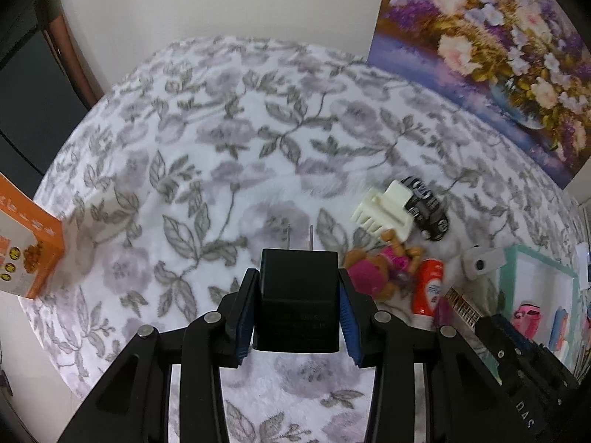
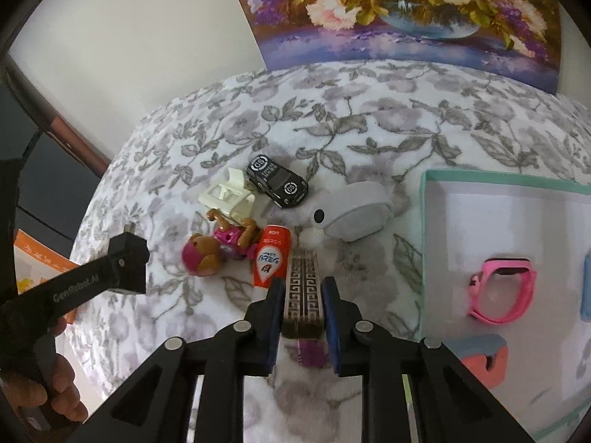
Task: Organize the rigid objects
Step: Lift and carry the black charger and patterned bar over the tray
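My left gripper (image 1: 298, 291) is shut on a black plug charger (image 1: 298, 306), its two metal prongs pointing away over the flowered cloth. The right wrist view shows that charger (image 2: 129, 262) at the left, lifted off the cloth. My right gripper (image 2: 303, 295) is shut on a slim box with a brown key pattern (image 2: 303, 288) and a purple near end. Just beyond it lie a red tube (image 2: 271, 254), a pink toy pup (image 2: 218, 247), a white comb-like piece (image 2: 229, 195), a black toy car (image 2: 277, 181) and a grey-white device (image 2: 354, 214).
A teal-rimmed white tray (image 2: 428, 221) at the right holds a pink watch (image 2: 502, 288) and an orange and blue item (image 2: 484, 358). An orange box (image 1: 29, 251) stands at the cloth's left edge. A flower painting (image 2: 406, 11) leans against the back wall.
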A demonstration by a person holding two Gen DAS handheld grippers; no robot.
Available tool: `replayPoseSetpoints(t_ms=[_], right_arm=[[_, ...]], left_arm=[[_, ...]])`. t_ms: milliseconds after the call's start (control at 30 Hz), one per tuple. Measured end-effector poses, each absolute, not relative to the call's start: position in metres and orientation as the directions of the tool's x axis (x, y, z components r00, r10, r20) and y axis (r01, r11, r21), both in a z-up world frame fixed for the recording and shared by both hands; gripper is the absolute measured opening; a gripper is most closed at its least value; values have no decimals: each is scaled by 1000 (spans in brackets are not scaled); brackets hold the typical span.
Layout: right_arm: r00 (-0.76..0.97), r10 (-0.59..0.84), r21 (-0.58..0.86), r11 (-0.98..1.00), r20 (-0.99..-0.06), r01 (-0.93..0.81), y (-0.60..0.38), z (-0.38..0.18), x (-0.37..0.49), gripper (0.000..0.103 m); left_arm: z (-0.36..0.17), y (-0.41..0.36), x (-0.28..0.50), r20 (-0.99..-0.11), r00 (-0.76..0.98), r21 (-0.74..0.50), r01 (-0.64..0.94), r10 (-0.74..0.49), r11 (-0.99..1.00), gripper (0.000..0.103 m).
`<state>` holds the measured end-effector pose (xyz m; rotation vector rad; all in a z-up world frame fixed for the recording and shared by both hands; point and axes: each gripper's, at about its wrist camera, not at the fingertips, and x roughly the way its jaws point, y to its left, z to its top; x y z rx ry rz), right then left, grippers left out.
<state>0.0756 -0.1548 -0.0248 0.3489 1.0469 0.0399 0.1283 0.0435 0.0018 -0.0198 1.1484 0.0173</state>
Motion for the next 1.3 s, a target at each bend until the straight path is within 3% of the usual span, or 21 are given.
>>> replayPoseSetpoints(t_ms=[300, 600, 1300], right_arm=[[539, 211, 334, 932, -816, 139, -163, -4, 56, 22], [612, 139, 313, 931, -778, 187, -193, 27, 28, 22], [603, -35, 333, 808, -797, 487, -332, 16, -42, 22]], left_arm=[[34, 28, 114, -870, 492, 29, 2, 24, 1000, 42], [58, 2, 96, -838, 545, 33, 57, -3, 998, 42], [57, -149, 41, -852, 485, 12, 397, -198, 918, 42]])
